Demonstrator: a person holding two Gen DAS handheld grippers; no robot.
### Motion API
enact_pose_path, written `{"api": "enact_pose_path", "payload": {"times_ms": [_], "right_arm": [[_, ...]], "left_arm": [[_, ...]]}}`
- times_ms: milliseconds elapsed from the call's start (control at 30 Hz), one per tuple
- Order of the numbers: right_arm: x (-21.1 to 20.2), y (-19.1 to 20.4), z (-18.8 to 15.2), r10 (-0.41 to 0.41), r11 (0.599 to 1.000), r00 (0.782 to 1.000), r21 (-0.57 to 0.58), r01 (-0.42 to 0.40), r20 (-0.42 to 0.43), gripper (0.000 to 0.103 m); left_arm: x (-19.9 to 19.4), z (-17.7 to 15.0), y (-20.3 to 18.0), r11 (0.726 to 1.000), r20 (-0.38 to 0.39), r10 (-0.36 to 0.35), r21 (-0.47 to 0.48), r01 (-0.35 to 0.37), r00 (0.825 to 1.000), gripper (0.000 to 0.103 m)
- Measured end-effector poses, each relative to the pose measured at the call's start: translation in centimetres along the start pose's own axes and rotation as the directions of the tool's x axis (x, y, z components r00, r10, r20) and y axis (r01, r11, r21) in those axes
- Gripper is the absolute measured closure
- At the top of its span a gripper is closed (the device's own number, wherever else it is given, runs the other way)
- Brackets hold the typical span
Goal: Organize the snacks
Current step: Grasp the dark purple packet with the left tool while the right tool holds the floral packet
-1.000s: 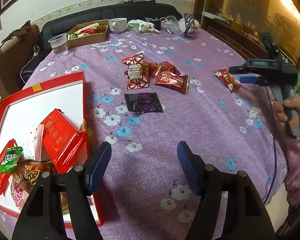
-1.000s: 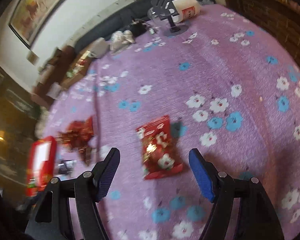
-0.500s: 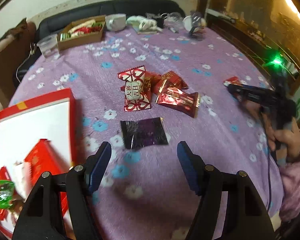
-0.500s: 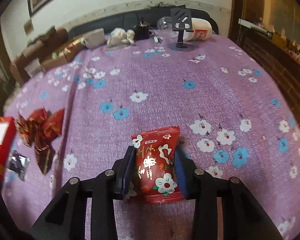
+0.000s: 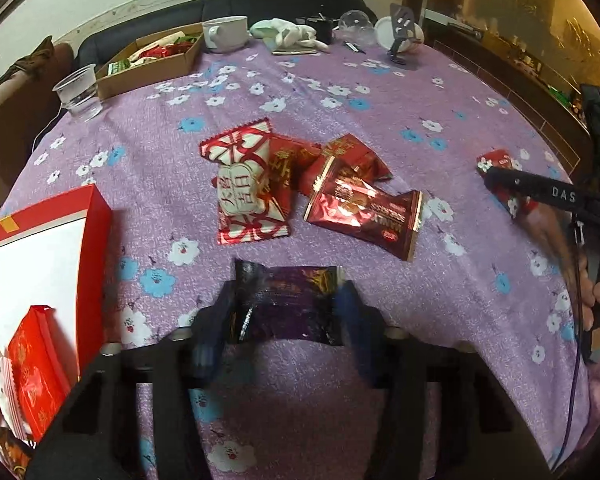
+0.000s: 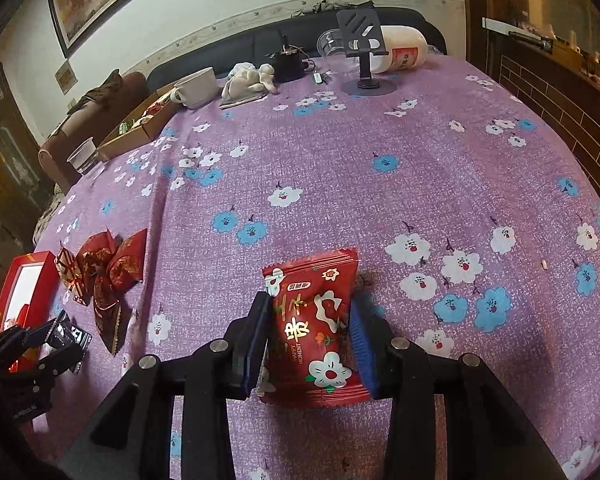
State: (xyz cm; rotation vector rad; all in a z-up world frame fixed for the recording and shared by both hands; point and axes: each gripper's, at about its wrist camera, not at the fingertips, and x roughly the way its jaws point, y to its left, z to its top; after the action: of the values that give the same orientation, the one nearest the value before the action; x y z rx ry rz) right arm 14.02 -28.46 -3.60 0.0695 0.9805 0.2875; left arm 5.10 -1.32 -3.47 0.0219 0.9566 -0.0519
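Left tongs (image 5: 286,312) had just been closing and now pinched a dark purple foil snack packet (image 5: 288,304) by its two short sides; the packet lay flat on the tabletop's purple flowered cloth (image 5: 380,112), crumpled slightly between the blue pads. The pads looked blurred.

Just beyond the purple packet sat a loose cluster of red wrappers: a red-and-white sachet with a white label (image 5: 246,188) to the left, a glossy red bar wrapper (image 5: 364,216) to the right, two smaller red packets behind them, partly overlapped.

A red cardboard box with a white lining (image 5: 40,248) stood at the left edge of the left view, near the tongs but apart from them, holding several red sachets and a green one.

Right tongs (image 6: 310,336) were clamped on a red snack bag printed with white flowers (image 6: 314,320), pads pressing its long sides; the bag lay lengthwise, its far end sticking out past the tips and its near end back between the fingers. It rested on the cloth, well apart from the cluster.
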Motion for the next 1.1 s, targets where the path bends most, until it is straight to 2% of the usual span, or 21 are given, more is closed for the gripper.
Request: {"api": "enact_pose_path", "payload": {"times_ms": [33, 100, 200, 333, 500, 567, 667, 767, 933, 967, 1000, 1100], "right_arm": [[0.0, 0.0, 0.0, 0.003, 1.000, 1.000, 0.003, -0.003, -0.001, 0.062], [0.0, -0.1, 0.0, 0.010, 1.000, 1.000, 0.009, -0.010, -0.001, 0.062], [0.0, -0.1, 0.0, 0.007, 1.000, 1.000, 0.005, -0.007, 0.000, 0.062], [-0.1, -0.1, -0.1, 0.010, 1.000, 1.000, 0.006, -0.010, 0.001, 0.062], [-0.1, 0.6, -0.3, 0.105, 0.994, 0.994, -0.006, -0.105, -0.018, 0.064], [-0.1, 1.4, -0.5, 0.109, 0.993, 0.994, -0.043, -0.110, -0.025, 0.065], [0.0, 2.1, -0.7, 0.199, 0.979, 0.979, -0.042, -0.201, -0.051, 0.066], [0.1, 2.6, -0.9, 0.229, 0.971, 0.971, -0.048, -0.232, -0.064, 0.066], [0.1, 2.6, -0.8, 0.333, 0.943, 0.938, 0.039, -0.330, -0.094, 0.069], [-0.1, 2.8, -0.7, 0.356, 0.935, 0.930, 0.052, -0.352, -0.094, 0.071], [-0.4, 3.2, -0.7, 0.394, 0.919, 0.914, 0.069, -0.389, -0.097, 0.077], [-0.8, 4.7, -0.5, 0.458, 0.888, 0.883, 0.100, -0.449, -0.103, 0.084]], "left_arm": [[-0.1, 0.0, 0.0, 1.000, 0.003, -0.005, 0.000, 0.005, 1.000, 0.068], [-0.3, -0.1, -0.1, 1.000, 0.009, -0.028, -0.006, 0.028, 1.000, 0.081], [-0.8, -0.3, -0.8, 1.000, 0.032, -0.011, 0.028, 0.010, 0.999, 0.082], [-1.6, -0.3, -0.8, 0.999, 0.058, -0.039, 0.024, 0.037, 0.998, 0.087], [-2.3, -0.3, -0.3, 0.999, 0.085, -0.049, 0.001, 0.049, 0.995, 0.087], [-2.7, -0.5, -0.1, 0.998, 0.093, -0.056, -0.009, 0.057, 0.994, 0.087], [-3.8, -1.0, 0.0, 0.998, 0.113, -0.065, -0.002, 0.066, 0.991, 0.087], [-5.4, -1.6, 0.4, 0.998, 0.141, -0.062, -0.002, 0.063, 0.988, 0.087], [-8.5, -2.3, 2.1, 0.998, 0.194, -0.054, -0.012, 0.058, 0.979, 0.087], [-9.0, -2.4, 2.6, 0.998, 0.207, -0.053, -0.019, 0.058, 0.977, 0.087], [-9.5, -2.5, 3.1, 0.998, 0.218, -0.052, -0.024, 0.059, 0.974, 0.087], [-10.6, -3.0, 4.8, 0.997, 0.241, -0.039, -0.050, 0.053, 0.970, 0.087]]}}
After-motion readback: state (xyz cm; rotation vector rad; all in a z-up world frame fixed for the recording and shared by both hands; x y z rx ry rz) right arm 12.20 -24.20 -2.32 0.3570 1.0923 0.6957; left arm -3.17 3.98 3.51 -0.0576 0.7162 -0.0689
